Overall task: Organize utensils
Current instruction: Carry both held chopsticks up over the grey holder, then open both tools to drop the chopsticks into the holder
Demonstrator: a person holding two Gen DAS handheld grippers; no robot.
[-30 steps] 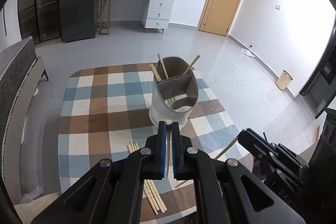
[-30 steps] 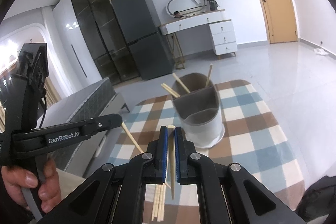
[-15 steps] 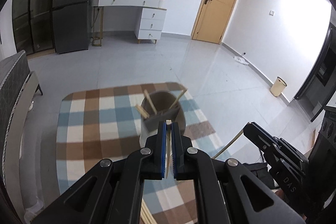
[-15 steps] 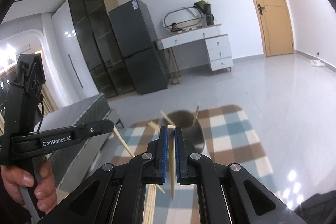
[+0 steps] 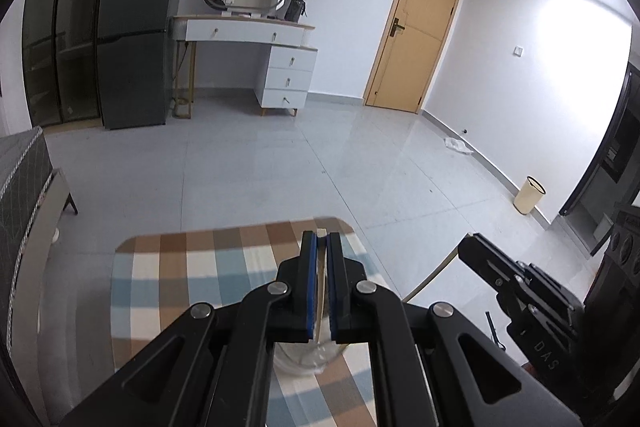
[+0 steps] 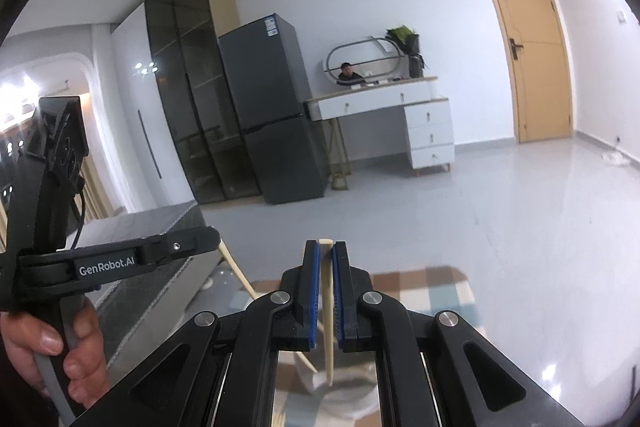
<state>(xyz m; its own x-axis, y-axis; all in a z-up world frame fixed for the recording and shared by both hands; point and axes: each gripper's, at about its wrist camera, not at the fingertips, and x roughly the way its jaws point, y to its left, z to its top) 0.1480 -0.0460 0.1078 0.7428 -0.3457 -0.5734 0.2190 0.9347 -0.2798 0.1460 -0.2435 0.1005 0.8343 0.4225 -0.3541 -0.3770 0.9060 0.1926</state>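
My left gripper (image 5: 320, 239) is shut on a pale wooden chopstick (image 5: 319, 319) that runs along the blue pads. Below it, mostly hidden by the fingers, stands the white and grey utensil holder (image 5: 304, 359) on the checked tablecloth (image 5: 180, 267). My right gripper (image 6: 326, 247) is shut on another chopstick (image 6: 328, 307), whose lower end hangs over the holder (image 6: 352, 391). In the left wrist view the right gripper (image 5: 516, 283) shows at the right with its chopstick (image 5: 432, 275). In the right wrist view the left gripper (image 6: 120, 259) shows at the left with its chopstick (image 6: 238, 273), a hand (image 6: 52, 347) on its handle.
Beyond the table's far edge lies grey tiled floor. A dark fridge (image 5: 136, 27), a white dressing table (image 5: 256, 35) and a wooden door (image 5: 416, 27) line the back wall. A cream bin (image 5: 529, 195) stands at the right, a grey upholstered bench (image 5: 20, 187) at the left.
Both grippers have risen with their chopsticks, still shut. The holder and table have slid down in both views and now sit mostly under the fingers.
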